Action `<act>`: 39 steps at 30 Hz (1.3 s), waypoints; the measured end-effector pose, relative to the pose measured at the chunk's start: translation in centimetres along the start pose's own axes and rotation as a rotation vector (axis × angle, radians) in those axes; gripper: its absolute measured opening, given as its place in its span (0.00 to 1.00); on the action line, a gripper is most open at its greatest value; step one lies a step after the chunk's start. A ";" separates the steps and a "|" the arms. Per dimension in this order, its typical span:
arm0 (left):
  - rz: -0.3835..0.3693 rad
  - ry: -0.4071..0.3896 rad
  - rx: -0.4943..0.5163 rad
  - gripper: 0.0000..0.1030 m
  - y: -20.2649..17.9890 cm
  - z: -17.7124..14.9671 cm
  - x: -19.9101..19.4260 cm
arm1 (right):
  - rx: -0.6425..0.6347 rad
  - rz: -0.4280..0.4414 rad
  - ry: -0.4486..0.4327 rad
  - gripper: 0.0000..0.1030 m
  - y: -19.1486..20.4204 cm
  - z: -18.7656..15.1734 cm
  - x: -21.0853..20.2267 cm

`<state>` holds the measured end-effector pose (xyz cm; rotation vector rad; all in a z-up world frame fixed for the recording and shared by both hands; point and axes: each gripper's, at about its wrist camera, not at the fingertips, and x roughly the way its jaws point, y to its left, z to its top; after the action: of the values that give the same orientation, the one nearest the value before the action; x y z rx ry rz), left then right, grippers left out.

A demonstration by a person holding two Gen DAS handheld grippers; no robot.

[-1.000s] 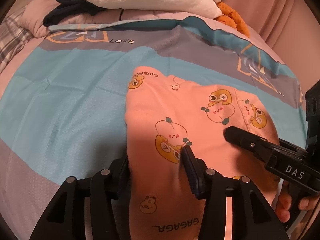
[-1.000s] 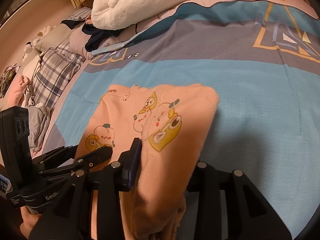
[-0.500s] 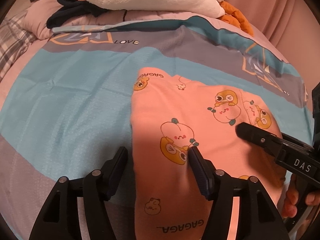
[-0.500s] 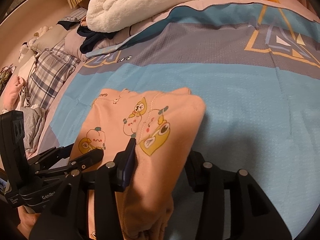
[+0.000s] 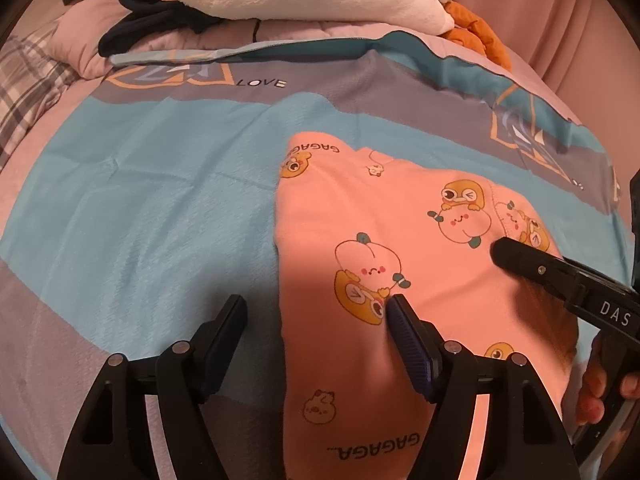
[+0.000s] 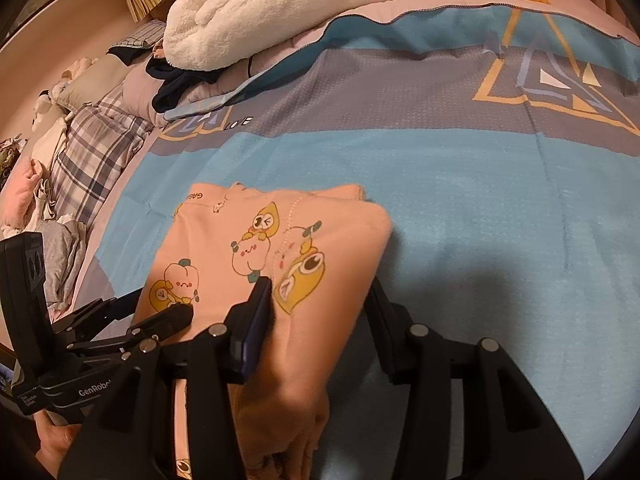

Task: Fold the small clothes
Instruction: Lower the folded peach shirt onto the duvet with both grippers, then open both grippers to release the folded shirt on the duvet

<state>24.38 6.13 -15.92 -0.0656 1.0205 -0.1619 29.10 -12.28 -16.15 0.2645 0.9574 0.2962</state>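
Observation:
A pink garment [image 5: 400, 216] printed with cartoon animals lies folded on the blue and grey bedspread [image 5: 160, 200]. My left gripper [image 5: 318, 316] straddles its left edge with jaws opening. One finger is off the cloth on the bedspread, and the other rests on top of the garment. In the right wrist view the garment [image 6: 224, 232] has its right fold bunched between the fingers of my right gripper [image 6: 320, 300]. The cloth lies slack there and the jaws stand apart. One right finger [image 5: 520, 258] lies on the cloth. My left gripper [image 6: 160, 308] shows at the left.
A white plush blanket [image 6: 288, 4], dark clothing [image 5: 152, 12] and an orange cloth [image 5: 476, 36] are heaped at the head of the bed. A plaid pillow [image 6: 88, 140] and a clothes pile [image 6: 60, 248] lie to the left. A hand [image 5: 600, 392] holds the right gripper.
My left jaws spread, and one finger came off the garment onto the bedspread. My right jaws widened a little, and the raised fold sank flatter onto the bed.

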 end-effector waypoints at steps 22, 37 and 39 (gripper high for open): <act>0.044 0.002 0.020 0.70 -0.2 -2.3 -1.9 | 0.005 -0.025 -0.005 0.47 -0.2 -0.3 -1.2; 0.067 0.000 0.017 0.70 -0.5 -3.6 -3.0 | -0.021 0.001 -0.021 0.47 1.0 -2.4 -4.5; 0.070 0.000 0.019 0.70 -0.5 -3.8 -3.2 | -0.040 0.012 -0.011 0.47 1.5 -2.9 -4.6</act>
<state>19.42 6.23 -15.17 -0.0132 1.0195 -0.1079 23.97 -12.25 -13.73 0.2352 0.9388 0.3240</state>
